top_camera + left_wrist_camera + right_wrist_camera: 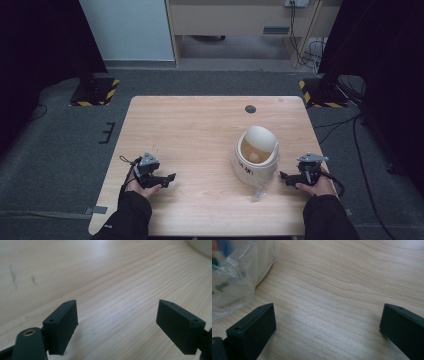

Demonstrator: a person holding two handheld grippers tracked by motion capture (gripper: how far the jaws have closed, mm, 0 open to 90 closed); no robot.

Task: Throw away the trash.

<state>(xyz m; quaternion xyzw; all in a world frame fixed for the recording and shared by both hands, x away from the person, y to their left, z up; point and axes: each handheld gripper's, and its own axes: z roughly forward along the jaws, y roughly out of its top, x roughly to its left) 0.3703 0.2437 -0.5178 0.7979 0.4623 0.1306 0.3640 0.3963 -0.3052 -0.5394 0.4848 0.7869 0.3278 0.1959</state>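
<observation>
Pale wood grain runs across the bench (pixel 200 125), which stands on grey carpet between two dark stands with striped feet. On it my left hand-held gripper (pixel 170 178) lies low near the front left, its jaws spread wide with only bare wood between them, pointing toward the middle. My right hand-held gripper (pixel 284 176) rests near the right edge, jaws likewise standing far apart over bare wood, aimed left at the bin. Just beside its tips sits the small white bin (pixel 255 155), a round tub with a domed swing lid; the lid's opening shows a tan inside, and dark print marks the wall. Clear crinkled plastic (pixel 234 275) hangs at the bin's base on the near side, close to my right jaws but not between them.
</observation>
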